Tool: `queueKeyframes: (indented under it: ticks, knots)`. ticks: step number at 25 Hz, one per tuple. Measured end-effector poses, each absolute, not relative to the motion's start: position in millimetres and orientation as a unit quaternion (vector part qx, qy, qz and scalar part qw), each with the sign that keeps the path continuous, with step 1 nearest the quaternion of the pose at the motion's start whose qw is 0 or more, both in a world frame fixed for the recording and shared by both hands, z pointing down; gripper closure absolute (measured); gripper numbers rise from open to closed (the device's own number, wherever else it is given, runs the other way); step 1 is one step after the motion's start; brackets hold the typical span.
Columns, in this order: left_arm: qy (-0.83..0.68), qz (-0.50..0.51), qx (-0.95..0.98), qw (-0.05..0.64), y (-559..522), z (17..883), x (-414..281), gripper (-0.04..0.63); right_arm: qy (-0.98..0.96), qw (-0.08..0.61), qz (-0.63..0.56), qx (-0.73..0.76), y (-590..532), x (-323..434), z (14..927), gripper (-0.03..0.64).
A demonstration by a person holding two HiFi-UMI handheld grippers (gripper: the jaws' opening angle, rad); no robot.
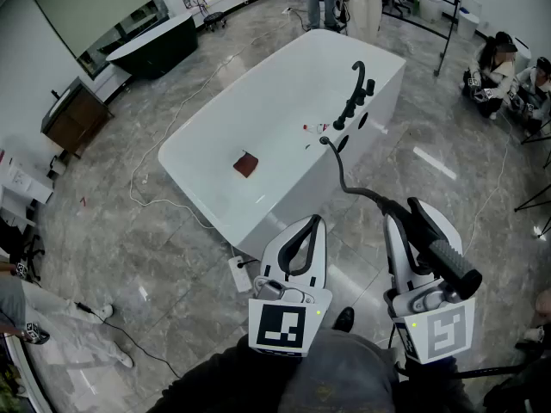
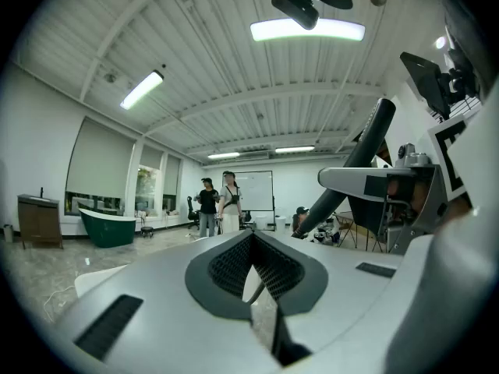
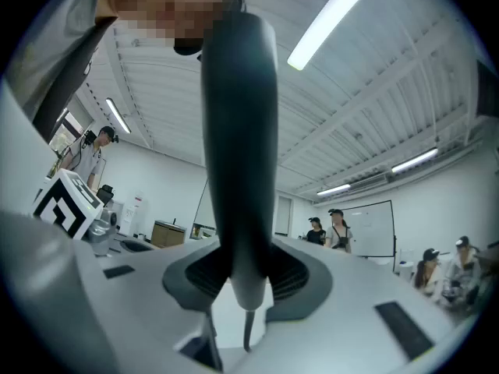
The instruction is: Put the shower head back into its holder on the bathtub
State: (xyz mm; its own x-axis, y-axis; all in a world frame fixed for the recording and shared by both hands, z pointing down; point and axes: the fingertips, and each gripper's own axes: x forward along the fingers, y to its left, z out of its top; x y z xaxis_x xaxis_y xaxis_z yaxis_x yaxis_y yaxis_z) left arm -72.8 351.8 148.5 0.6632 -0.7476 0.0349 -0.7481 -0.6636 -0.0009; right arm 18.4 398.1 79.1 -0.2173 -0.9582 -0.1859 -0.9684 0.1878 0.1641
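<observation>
Shower head (image 3: 238, 131) is clamped in my right hand-held gripper (image 3: 238, 283), its dark handle crossing the jaws and sticking up past them. In the head view I hold it above the floor, short of the white bathtub (image 1: 215, 119). Its black hose (image 1: 344, 175) curves away to the tub's rim beside the black faucet (image 1: 355, 93). My left hand-held gripper (image 2: 253, 248) is just beside the right one, jaws together and empty. A small reddish-brown object (image 1: 246, 163) lies inside the tub.

My right gripper (image 1: 411, 213) clamps the dark, stick-like shower head (image 1: 452, 265), hose (image 1: 344, 177) running ahead to the white bathtub (image 1: 275, 101).
</observation>
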Motion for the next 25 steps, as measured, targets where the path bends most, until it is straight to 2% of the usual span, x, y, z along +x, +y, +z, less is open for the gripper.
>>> queueKeyframes:
  ticks: [25]
  knots:
    - [-0.441,0.018,0.897,0.010,363.0,159.7,-39.8,0.592,0.786,0.033,0.125,-0.604,407.8,61.8,81.7,0.488]
